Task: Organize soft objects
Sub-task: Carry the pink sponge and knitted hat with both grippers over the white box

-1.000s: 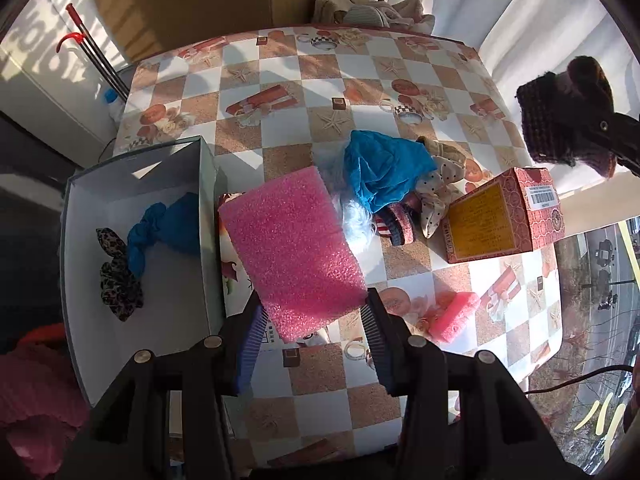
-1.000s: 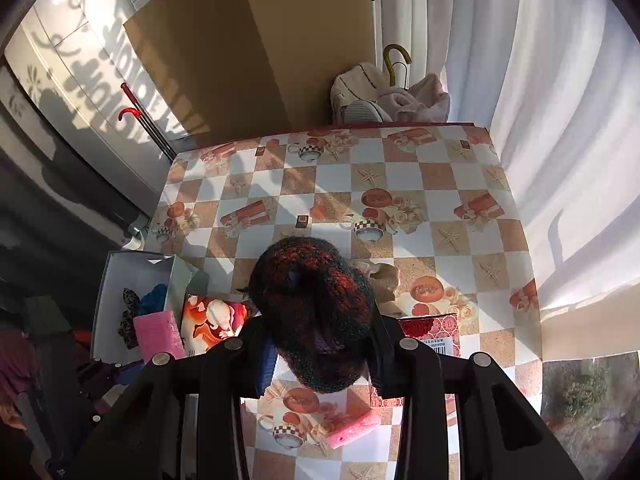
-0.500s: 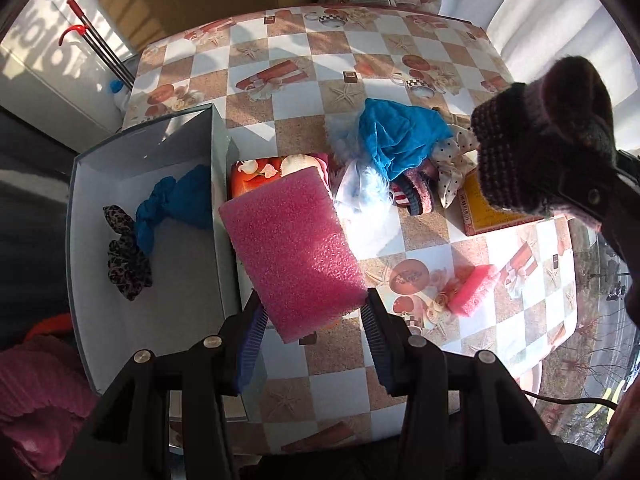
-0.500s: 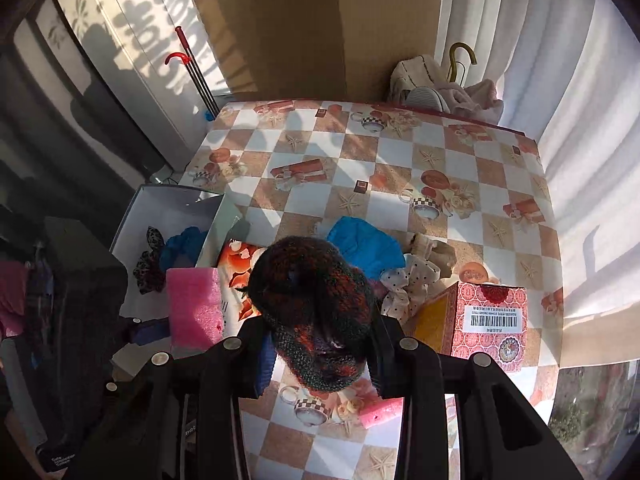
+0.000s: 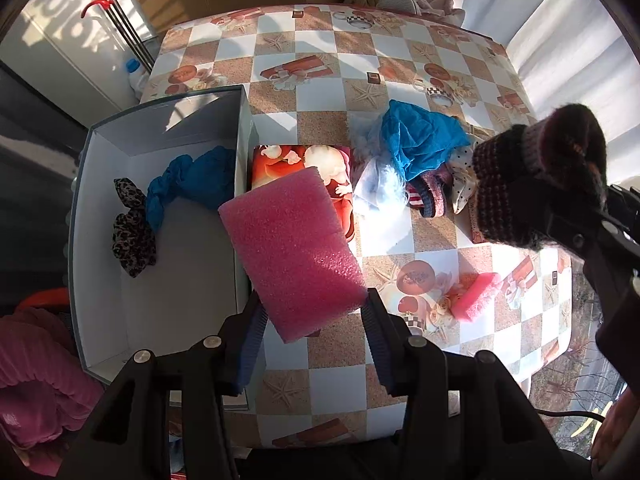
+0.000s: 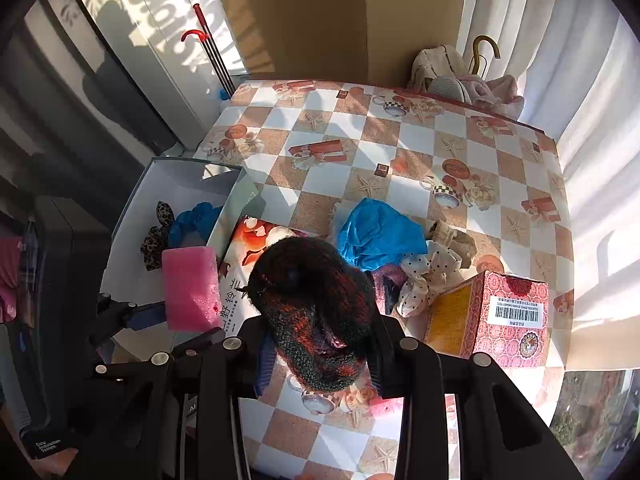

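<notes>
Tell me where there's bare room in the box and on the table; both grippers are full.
The box floor is bare nearer the camera, below the leopard scrunchie and blue cloth. The table's far half is bare. It is crowded in the middle: blue fabric pile, picture box, red carton.

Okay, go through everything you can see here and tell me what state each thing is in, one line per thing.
left gripper: shut on the pink foam block
right gripper: shut on the dark knitted hat
white box: open, holding a blue cloth and a leopard scrunchie
blue fabric: crumpled on the table pile
red patterned box: closed, on the table
small pink sponge: lying loose on the table
</notes>
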### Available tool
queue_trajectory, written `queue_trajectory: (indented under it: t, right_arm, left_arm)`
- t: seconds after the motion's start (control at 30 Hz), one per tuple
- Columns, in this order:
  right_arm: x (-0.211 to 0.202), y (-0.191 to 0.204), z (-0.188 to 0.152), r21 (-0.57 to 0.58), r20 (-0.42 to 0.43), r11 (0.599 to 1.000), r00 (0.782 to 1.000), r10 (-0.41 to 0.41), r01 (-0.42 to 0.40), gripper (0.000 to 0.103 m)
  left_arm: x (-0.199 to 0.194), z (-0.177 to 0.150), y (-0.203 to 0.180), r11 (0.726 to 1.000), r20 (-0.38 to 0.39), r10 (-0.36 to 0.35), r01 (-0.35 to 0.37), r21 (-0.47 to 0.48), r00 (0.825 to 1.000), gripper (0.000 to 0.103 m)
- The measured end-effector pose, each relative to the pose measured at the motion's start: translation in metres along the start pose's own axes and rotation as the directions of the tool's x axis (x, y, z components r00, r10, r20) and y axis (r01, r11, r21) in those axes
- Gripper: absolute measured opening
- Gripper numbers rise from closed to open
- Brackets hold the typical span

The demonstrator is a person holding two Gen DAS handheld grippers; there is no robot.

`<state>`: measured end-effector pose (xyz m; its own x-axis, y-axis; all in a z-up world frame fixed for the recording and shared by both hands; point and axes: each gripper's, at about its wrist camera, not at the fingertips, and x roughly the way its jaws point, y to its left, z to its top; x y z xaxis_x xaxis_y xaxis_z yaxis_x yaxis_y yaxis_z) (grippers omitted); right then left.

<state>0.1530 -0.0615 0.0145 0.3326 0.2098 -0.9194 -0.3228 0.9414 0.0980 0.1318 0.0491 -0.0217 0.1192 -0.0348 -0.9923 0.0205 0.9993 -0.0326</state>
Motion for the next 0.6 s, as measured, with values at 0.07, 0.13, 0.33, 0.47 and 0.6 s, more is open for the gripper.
queue_trajectory:
  t: [0.07,0.13,0.33,0.47,0.6]
  right_arm:
    - [0.002,0.002,-0.002,-0.008,-0.008,1.0,1.0,0.008,-0.008,0.037]
    - [0.005,0.004,-0.004,-0.011,-0.016,1.0,1.0,0.018,-0.018,0.038]
    - [0.011,0.01,-0.008,-0.021,-0.035,0.999,0.998,0.044,-0.045,0.038]
    - [0.013,0.019,-0.009,-0.041,-0.04,0.998,0.998,0.055,-0.057,0.037]
    - [0.014,0.029,-0.009,-0.072,-0.046,0.995,0.997,0.061,-0.064,0.038]
  left_arm:
    - [-0.001,-0.002,0.0,1.0,0.002,0.006,-0.006,-0.003,1.0,0.052]
    - [-0.001,-0.004,0.0,1.0,0.004,0.014,-0.014,-0.001,1.0,0.052]
    - [-0.004,-0.011,0.003,0.999,0.008,0.036,-0.036,-0.004,0.999,0.052]
    - [-0.007,-0.015,0.009,0.999,0.016,0.043,-0.043,-0.022,0.999,0.052]
    - [-0.008,-0.017,0.018,0.998,0.018,0.043,-0.042,-0.055,0.999,0.052]
